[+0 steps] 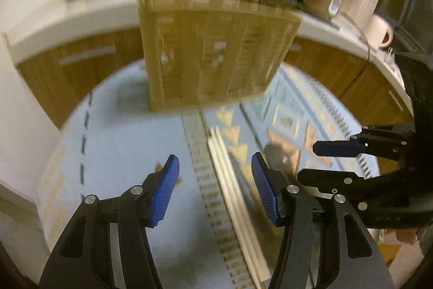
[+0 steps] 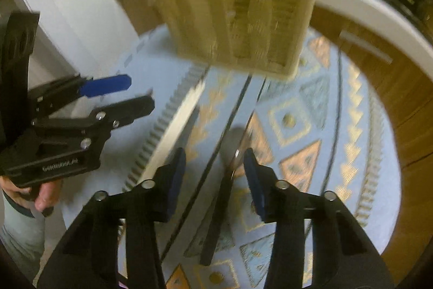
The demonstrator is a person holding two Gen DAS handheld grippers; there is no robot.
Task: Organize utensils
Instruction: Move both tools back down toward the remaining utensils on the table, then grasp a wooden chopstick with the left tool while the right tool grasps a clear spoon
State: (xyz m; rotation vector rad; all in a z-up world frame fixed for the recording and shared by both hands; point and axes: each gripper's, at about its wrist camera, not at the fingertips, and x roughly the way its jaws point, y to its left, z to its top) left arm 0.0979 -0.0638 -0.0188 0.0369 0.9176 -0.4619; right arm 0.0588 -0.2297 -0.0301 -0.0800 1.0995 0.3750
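Looking down my right gripper (image 2: 215, 175), I see a dark-handled knife (image 2: 219, 210) lying on the mat (image 2: 297, 126), its handle running between the wide-open jaws, which hold nothing. I judge a grab could skid the blade, since both views are blurred with motion. My left gripper (image 1: 215, 187) is also wide open and holds nothing, with no utensil between its jaws. Farther off, the wooden organizer (image 2: 238, 15) sits well beyond both.
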